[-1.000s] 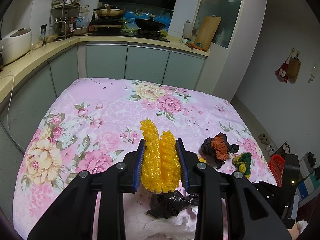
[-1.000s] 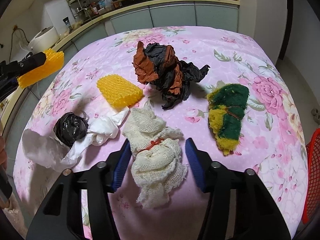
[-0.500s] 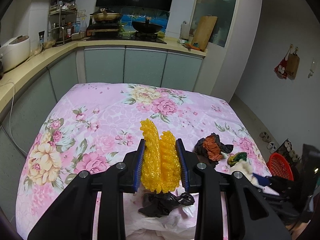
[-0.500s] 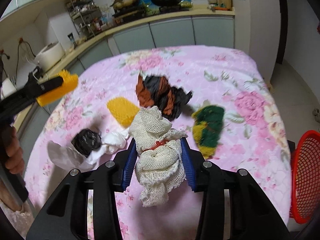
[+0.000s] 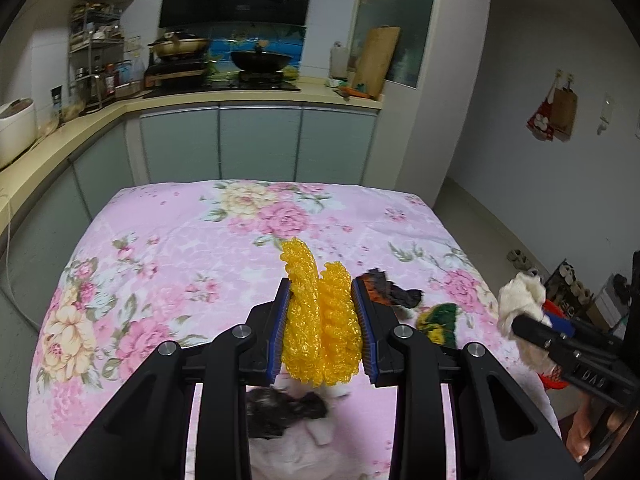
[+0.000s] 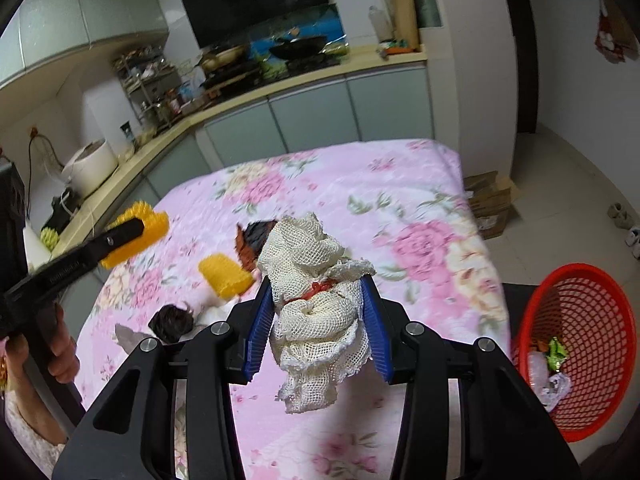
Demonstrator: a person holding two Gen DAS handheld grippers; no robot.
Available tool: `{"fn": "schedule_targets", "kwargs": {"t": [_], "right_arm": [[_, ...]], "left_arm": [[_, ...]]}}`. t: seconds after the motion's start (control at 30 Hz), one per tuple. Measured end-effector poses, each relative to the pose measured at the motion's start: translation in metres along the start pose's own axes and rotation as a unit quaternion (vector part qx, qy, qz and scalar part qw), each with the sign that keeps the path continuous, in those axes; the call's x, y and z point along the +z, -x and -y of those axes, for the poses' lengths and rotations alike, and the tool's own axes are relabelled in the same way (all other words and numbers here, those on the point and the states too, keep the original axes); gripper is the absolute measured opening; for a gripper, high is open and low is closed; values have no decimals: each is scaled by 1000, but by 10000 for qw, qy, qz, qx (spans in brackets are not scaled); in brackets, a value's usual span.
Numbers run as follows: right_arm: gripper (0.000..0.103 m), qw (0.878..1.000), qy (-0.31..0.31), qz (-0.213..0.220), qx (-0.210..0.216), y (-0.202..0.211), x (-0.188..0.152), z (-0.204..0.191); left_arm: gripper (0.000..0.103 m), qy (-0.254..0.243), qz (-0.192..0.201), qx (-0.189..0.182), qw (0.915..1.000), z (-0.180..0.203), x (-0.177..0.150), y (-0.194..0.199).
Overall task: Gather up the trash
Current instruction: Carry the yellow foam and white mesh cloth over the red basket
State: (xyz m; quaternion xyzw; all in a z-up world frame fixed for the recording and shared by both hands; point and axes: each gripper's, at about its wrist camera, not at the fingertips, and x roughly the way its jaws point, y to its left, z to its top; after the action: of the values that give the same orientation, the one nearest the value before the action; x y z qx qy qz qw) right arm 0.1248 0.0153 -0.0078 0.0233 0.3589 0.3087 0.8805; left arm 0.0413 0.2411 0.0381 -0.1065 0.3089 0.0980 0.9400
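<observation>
Above the pink floral table (image 6: 400, 184): right claw (image 6: 318, 320) pinching cream mesh cloth wad (image 6: 316, 300), left claw (image 5: 320, 336) pinching yellow foam netting (image 5: 318, 332). Could snag the red plastic mesh basket (image 6: 580, 320) rim on release — loose dangling tail.

The right gripper (image 6: 318, 320) clamps a cream mesh rag (image 6: 316, 312) above the pink floral cloth (image 6: 420, 216). A red basket (image 6: 580, 352) sits at right; the left gripper (image 6: 132, 236), far left, holds yellow foam (image 6: 154, 228).
</observation>
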Motion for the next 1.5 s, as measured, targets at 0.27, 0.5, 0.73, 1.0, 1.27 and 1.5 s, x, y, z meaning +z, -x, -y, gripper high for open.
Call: {"fn": "schedule_targets", "kwargs": {"t": [0.27,0.5,0.73,1.0,1.27,1.5], "right_arm": [[42,9993,-195,272,-190,26,7,26],[42,9978,-392,385,-384,39,7,51],[42,9955,-550,457,-622,54,4,77],[42,9902,-818,590,-963,74,0,109],[42,9838,-1091,654,-1260,88,-6,137],[42,9779,-1310,687,-1479,100,-14,156]], "left_arm": [[29,-253,-89,-241,9993,39,2,-13],[29,-484,-142,-445,9977,74,4,-24],[29,-713,-205,-692,9948,109,4,-32],[29,-997,-283,-986,9897,147,3,-41],[29,-1273,-382,-1267,9830,186,-1,-52],[29,-1457,-493,-1539,9760,218,-8,-60]]}}
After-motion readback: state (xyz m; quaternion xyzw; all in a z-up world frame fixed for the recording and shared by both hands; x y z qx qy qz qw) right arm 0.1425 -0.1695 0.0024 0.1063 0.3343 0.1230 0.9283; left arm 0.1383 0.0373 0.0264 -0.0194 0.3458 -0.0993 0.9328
